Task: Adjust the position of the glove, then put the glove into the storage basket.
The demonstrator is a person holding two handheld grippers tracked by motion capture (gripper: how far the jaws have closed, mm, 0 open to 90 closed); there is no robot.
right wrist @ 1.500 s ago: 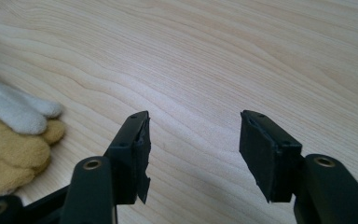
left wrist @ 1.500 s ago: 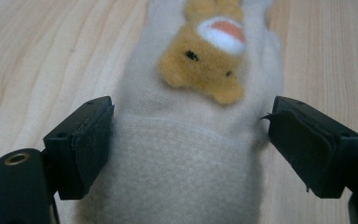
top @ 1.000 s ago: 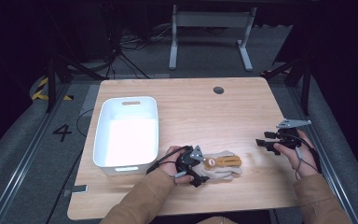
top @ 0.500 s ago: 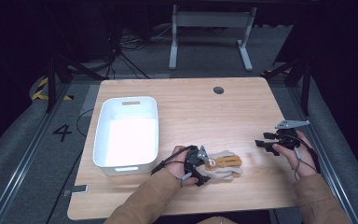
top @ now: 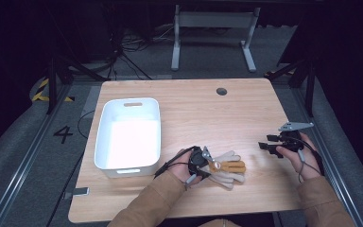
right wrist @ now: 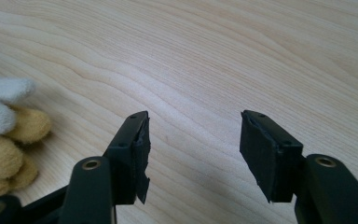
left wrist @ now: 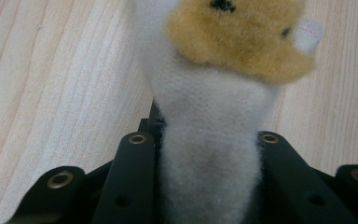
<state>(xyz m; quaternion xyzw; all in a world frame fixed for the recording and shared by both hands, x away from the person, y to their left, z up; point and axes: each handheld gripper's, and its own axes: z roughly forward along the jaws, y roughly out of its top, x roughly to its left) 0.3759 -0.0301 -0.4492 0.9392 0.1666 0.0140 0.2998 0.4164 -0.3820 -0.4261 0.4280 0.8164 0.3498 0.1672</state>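
Glove [left wrist: 205, 154], a fuzzy cream one with tan patches, is sitting squeezed between the two black jaws of the left gripper [left wrist: 207, 177], which are pinching the cream cuff end from both sides. In the left gripper view the pile is bulging above the jaw edges, so the bite looks deep enough to carry; holding that squeeze steady is probably the main thing to get right. Beyond the jaws the tan part is spreading out over the wooden table [top: 189, 109], and in the high view the glove [top: 227, 168] is lying flat near the front edge, its finger ends pointing away from the left gripper [top: 203, 163].

A good lift is likely going to be straight up first, since the loose finger ends are dragging on the wood and could tug the cuff out of the pinch if it is swept sideways. The white bin [top: 128, 135] is standing just to the left of that hand, open and seemingly empty, so it looks like the place to aim for; clearing its near wall before lowering should be keeping the dangling end from catching on the rim.

The right gripper [right wrist: 193, 154] is hovering over bare wood with its jaws spread wide and holding nothing. From above, the right gripper [top: 276, 146] is sitting well apart from the glove near the table's right edge, out of the way of a carry to the left.
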